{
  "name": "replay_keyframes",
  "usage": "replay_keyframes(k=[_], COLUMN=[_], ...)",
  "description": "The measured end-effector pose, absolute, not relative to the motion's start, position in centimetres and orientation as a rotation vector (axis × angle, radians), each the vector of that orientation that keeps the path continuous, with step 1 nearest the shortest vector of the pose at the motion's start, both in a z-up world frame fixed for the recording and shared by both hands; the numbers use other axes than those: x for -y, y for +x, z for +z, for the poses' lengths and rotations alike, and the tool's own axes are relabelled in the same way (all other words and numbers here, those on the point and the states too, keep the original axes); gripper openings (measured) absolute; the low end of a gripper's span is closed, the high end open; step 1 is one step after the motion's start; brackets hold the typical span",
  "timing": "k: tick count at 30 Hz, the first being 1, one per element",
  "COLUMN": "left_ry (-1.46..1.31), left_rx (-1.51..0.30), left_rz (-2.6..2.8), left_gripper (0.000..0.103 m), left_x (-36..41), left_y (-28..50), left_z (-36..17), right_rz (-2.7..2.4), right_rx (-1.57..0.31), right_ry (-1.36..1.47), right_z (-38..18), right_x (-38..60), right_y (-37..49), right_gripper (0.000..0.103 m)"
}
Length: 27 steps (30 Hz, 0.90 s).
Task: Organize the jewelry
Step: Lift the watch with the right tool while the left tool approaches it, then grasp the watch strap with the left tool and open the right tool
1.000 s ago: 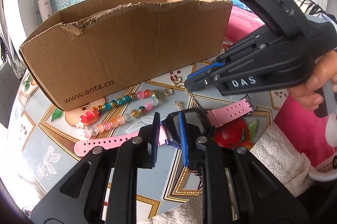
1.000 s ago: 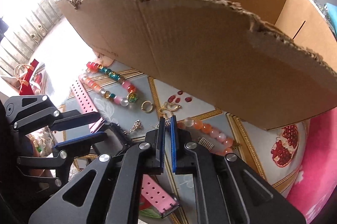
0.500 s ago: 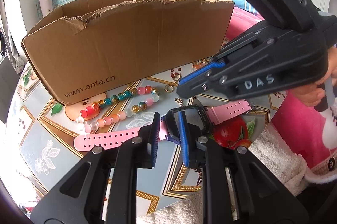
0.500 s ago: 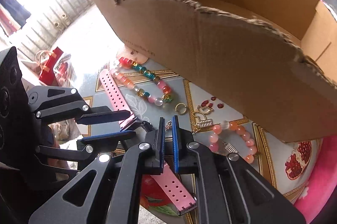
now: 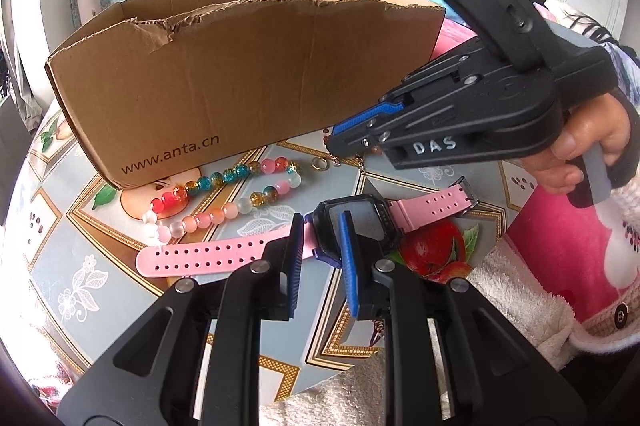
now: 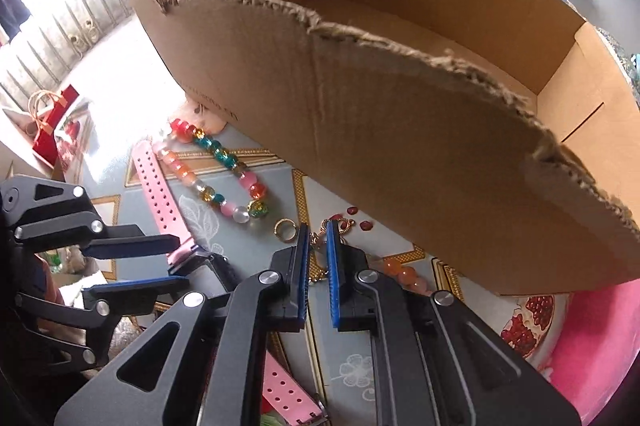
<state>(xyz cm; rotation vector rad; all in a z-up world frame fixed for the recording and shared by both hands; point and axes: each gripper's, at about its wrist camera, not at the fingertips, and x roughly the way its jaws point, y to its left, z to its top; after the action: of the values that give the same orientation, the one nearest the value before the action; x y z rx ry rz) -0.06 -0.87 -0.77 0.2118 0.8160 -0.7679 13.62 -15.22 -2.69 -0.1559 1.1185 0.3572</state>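
My left gripper (image 5: 320,258) hovers low in the frame with its blue-padded fingers (image 5: 295,262) a moderate gap apart, holding nothing, right over the pink-strapped watch with a black square face (image 5: 360,226) lying flat on the patterned table (image 5: 80,266). My right gripper (image 6: 318,266) sits at lower centre of its own view, fingers narrowly parted and gripping nothing, with a thin gold chain (image 6: 320,242) showing in the gap. Beside that gripper lie a small gold ring (image 6: 285,228) and, further left, a loop of multicoloured glass beads (image 6: 216,166); a strand of orange beads (image 6: 400,272) peeks out at its right. The torn brown cardboard box (image 6: 400,146) fills the upper frame, and the part of its floor I can see holds nothing.
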Motion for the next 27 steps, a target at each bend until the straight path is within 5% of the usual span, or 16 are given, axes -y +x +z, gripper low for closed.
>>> replay_keyframes(k=[4,6,8,12,21,27], left_ry=[0.186,0.178,0.173,0.156,0.271,0.45], left_rx=[-0.824,-0.828,-0.831,-0.835,-0.807,-0.715], left_rz=[-0.778,-0.776,-0.766,-0.743,-0.713,-0.723], left_gripper=[0.018,0.018,0.018,0.018,0.021,0.052], left_x=[0.5,0.1,-0.3,-1.3,-1.3,-0.2], left_y=[0.4,0.6,0.8,1.3,0.6,-1.3], left_z=[-0.9,-1.0,-1.0,-0.9,-0.7,-0.9], right_rz=[0.396,0.429,0.472,0.532,0.528,0.602], right_rx=[-1.044,-1.037,-1.04,-1.03,-1.066,-1.104], right_ry=[-0.071,-0.051,-0.053,-0.118,-0.254,-0.186], right_z=[-0.8,-0.4,-0.5,-0.9,-4.0,-4.2], right_x=[16.0,16.1,15.8,14.3,12.7,14.2], right_y=[11.7,10.3,8.8,6.5,6.5,7.1], right_gripper=[0.017,0.037,0.045,0.054,0.053,0.042])
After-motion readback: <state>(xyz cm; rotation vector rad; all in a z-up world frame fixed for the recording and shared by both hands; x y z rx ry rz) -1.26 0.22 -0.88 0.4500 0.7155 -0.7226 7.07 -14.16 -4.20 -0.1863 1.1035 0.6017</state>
